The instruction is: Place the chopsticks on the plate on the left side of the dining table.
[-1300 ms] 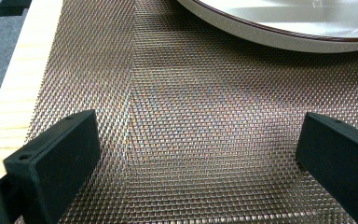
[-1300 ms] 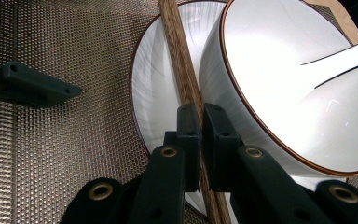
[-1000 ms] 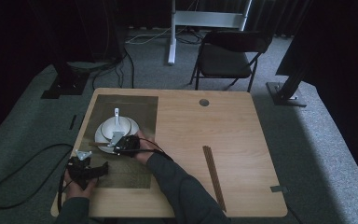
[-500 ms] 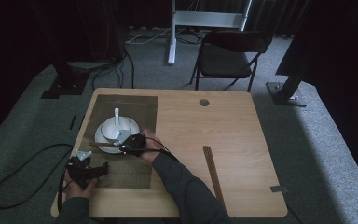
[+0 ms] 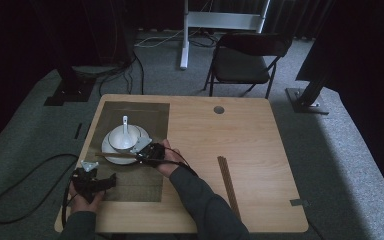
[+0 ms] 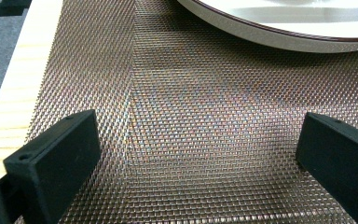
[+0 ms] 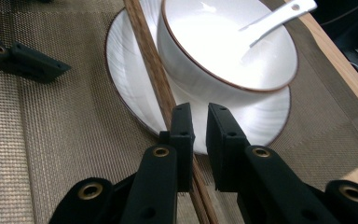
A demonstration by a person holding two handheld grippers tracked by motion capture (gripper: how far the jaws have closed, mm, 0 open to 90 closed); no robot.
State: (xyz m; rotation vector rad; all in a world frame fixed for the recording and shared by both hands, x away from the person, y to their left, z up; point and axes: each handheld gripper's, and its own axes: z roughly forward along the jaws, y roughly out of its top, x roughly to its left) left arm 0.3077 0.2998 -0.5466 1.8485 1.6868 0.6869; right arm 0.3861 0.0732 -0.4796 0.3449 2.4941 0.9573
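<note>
A white bowl with a white spoon stands on a white plate on a woven mesh mat. A pair of brown chopsticks lies across the plate's front, beside the bowl. My right gripper hovers at the chopsticks' right end. Its jaws have just been opening and stand a narrow gap apart, with the chopsticks running under the left jaw, not pinched. My left gripper rests wide open over the mat, empty, short of the plate.
Several more chopsticks lie in a bundle on the right half of the wooden table. A round hole sits near its far edge. A black chair stands beyond the table, and a cable loops on the floor at left.
My right gripper has drawn back to the right, away from the plate's centre. My left gripper has stayed where it was.
</note>
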